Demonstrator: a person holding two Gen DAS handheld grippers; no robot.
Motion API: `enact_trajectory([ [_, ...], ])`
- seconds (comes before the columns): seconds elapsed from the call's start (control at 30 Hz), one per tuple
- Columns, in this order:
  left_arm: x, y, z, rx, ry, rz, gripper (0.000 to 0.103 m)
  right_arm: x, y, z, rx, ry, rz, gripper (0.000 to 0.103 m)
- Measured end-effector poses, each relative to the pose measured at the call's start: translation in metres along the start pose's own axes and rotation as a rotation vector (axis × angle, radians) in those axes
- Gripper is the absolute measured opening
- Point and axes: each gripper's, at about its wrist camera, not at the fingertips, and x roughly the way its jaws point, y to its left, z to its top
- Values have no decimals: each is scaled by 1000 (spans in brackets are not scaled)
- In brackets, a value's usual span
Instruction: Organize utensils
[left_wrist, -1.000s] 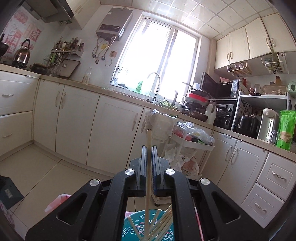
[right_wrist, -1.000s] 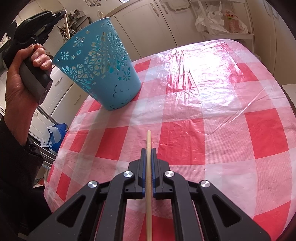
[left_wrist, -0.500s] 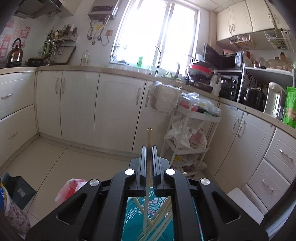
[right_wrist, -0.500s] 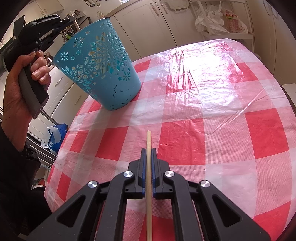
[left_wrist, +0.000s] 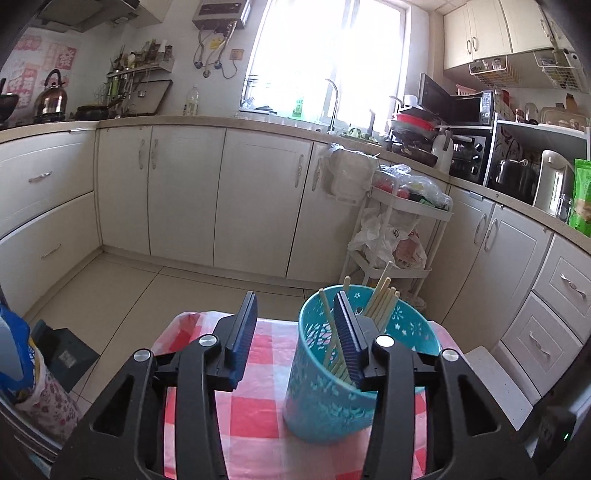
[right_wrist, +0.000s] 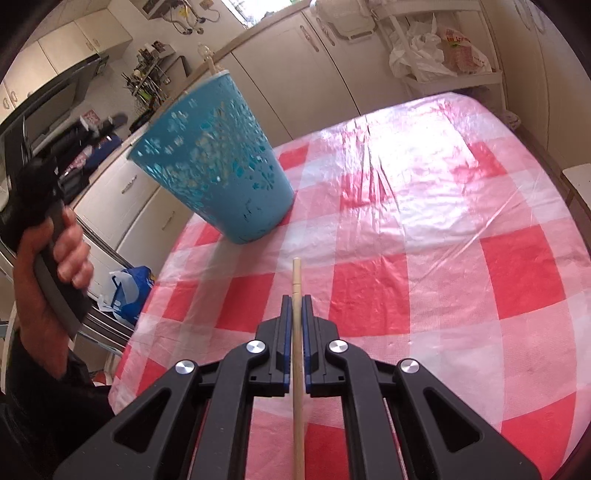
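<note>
A blue perforated basket (left_wrist: 332, 391) stands on the red-checked table (left_wrist: 251, 413) and holds several wooden chopsticks (left_wrist: 380, 301). My left gripper (left_wrist: 295, 321) is open and empty above the table, its right finger over the basket's rim. In the right wrist view the basket (right_wrist: 214, 166) stands at the table's far left edge. My right gripper (right_wrist: 294, 310) is shut on a single wooden chopstick (right_wrist: 296, 332) held above the tablecloth (right_wrist: 424, 229), short of the basket. The hand holding the left gripper's handle (right_wrist: 48, 243) shows at the left.
White kitchen cabinets (left_wrist: 221, 199) and a white trolley (left_wrist: 399, 236) with plastic bags stand beyond the table. A blue bag (right_wrist: 129, 291) lies on the floor beside the table's left edge. A white stool (left_wrist: 495, 373) stands to the right of the table.
My left gripper opened and let its chopstick drop into the basket, then drew back and to the left. My right gripper has stayed put with its chopstick.
</note>
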Motion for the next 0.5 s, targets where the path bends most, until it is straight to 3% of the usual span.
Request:
enact_trajectory([
  [0.13,-19,13,-25,-38,-21,13,48,-29,30,39,-28,-161,63,6],
  [0.3,-18,16,-32,-37,-14,26,50,-48,78,106,-98,-357,114,6],
  [0.37,-19,15,-34,-28,-18,27,56,-50,98,132,-128,-423,126,6],
  [0.5,-16,15,-34,-28,-1,20,56,-40,124,168,-178,-471,132,6],
])
